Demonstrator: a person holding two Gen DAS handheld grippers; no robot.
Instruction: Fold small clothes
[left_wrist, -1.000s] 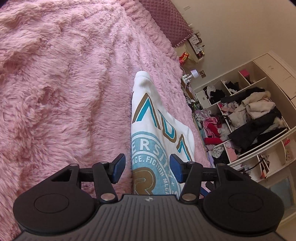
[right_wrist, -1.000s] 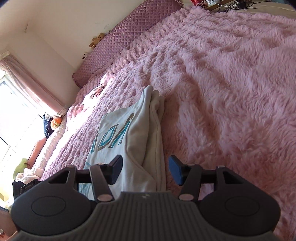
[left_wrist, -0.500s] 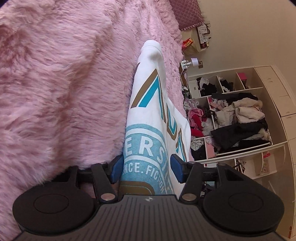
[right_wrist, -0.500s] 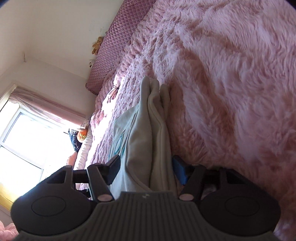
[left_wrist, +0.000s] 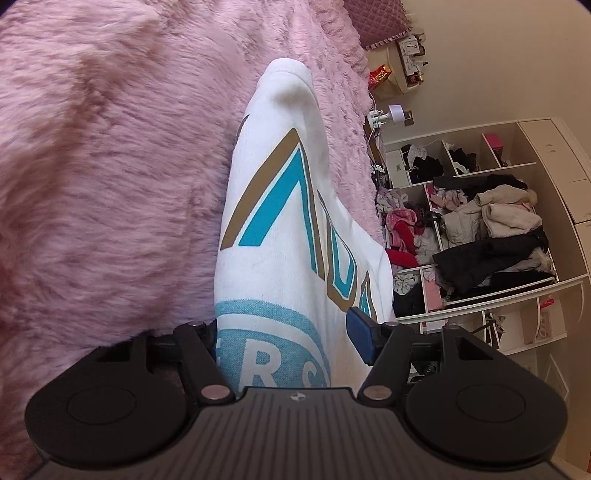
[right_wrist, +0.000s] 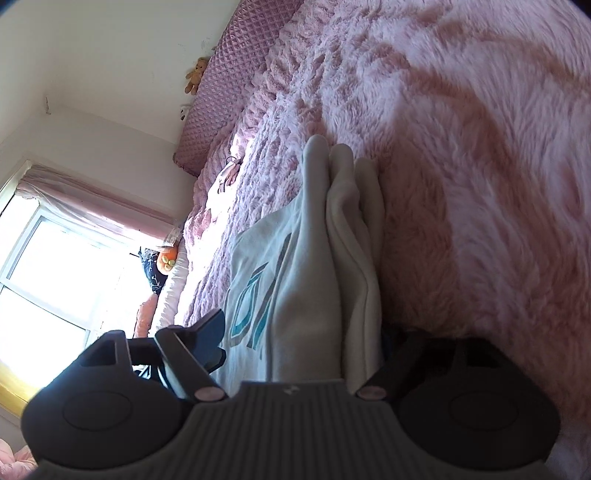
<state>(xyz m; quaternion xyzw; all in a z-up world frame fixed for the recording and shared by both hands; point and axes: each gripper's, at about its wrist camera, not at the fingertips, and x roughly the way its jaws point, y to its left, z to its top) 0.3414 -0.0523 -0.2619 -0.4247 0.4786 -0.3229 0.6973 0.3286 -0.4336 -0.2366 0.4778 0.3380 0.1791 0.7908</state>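
The white sweatshirt (left_wrist: 280, 236) lay partly folded on the pink fluffy bedspread (left_wrist: 110, 166), its teal and brown print facing up. The left claw (left_wrist: 288, 334) sat spread wide with the printed edge running between its jaws, one jaw slipped under the cloth and the blue pad (left_wrist: 360, 332) above it, not yet clenched. The right claw (right_wrist: 301, 341) straddled the opposite edge (right_wrist: 343, 258), where several layers stacked together; it too looked released, with its far jaw hidden by fabric. Both seemed placed at one end of the garment so that closing would gather every layer for the next fold
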